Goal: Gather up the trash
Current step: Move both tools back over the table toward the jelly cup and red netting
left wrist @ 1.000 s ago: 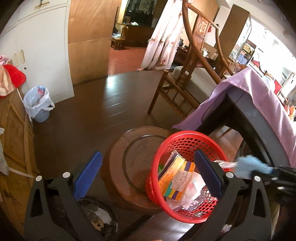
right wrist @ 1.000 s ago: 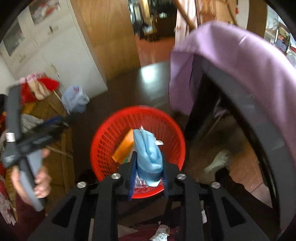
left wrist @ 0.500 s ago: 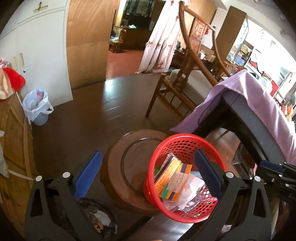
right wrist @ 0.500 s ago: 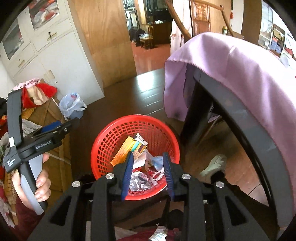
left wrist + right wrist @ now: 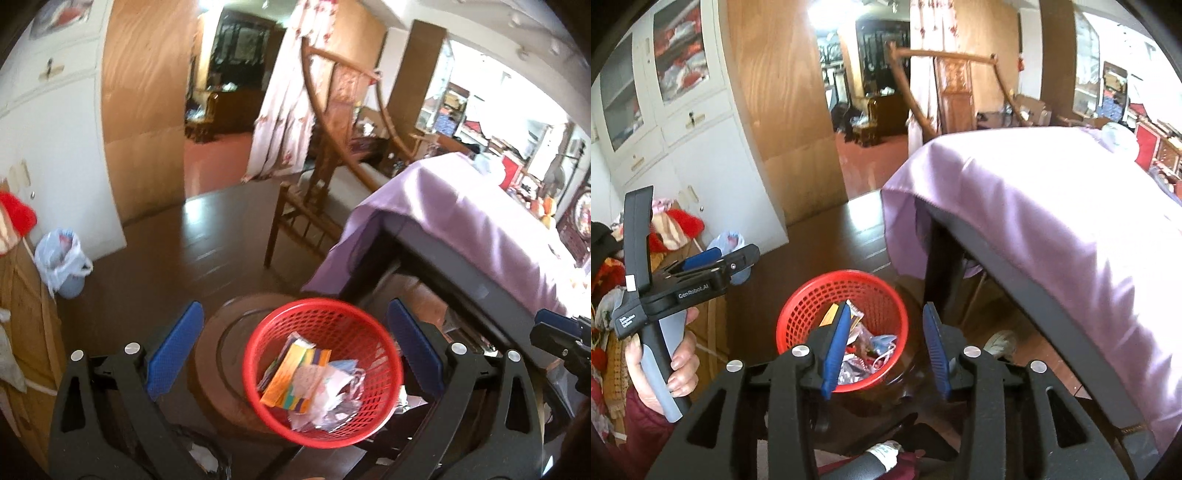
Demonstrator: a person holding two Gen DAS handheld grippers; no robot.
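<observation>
Right wrist view, nearest field: the right gripper [image 5: 888, 349] points down toward the floor with nothing between its blue pads [image 5: 835, 350]; the jaws are opening, and no item is gripped. Just beyond the fingertips stands the red mesh basket [image 5: 798, 317], which holds the collected trash: an orange-and-yellow carton [image 5: 831, 314], crumpled wrappers and a pale blue mask [image 5: 884, 339]. At the left of this view a hand [image 5: 677, 363] holds the left gripper [image 5: 735, 264] by its grey handle; its jaws stand wide apart and empty.

Left wrist view: the left gripper [image 5: 295, 345] frames the same red mesh basket [image 5: 386, 369] between its spread blue pads without touching it; the basket rests on a round wooden stand [image 5: 218, 354] on the dark plank floor; the carton [image 5: 286, 376] and paper scraps lie inside.

Middle field: a black table under a purple cloth [image 5: 1052, 221] rises to the right of the basket; a shoe [image 5: 999, 341] shows beneath it. Far field: a small bin lined with a white plastic bag [image 5: 61, 258] stands against the white cabinet, and a wooden chair [image 5: 314, 206] stands near the doorway.

Step in hand, by judgement: a deposit into the basket looks complete, since both grippers are empty above it. The next move calls for locating another piece of trash, most likely on or around the table, then approaching it with open jaws; no further loose trash is clearly identifiable in these views.
</observation>
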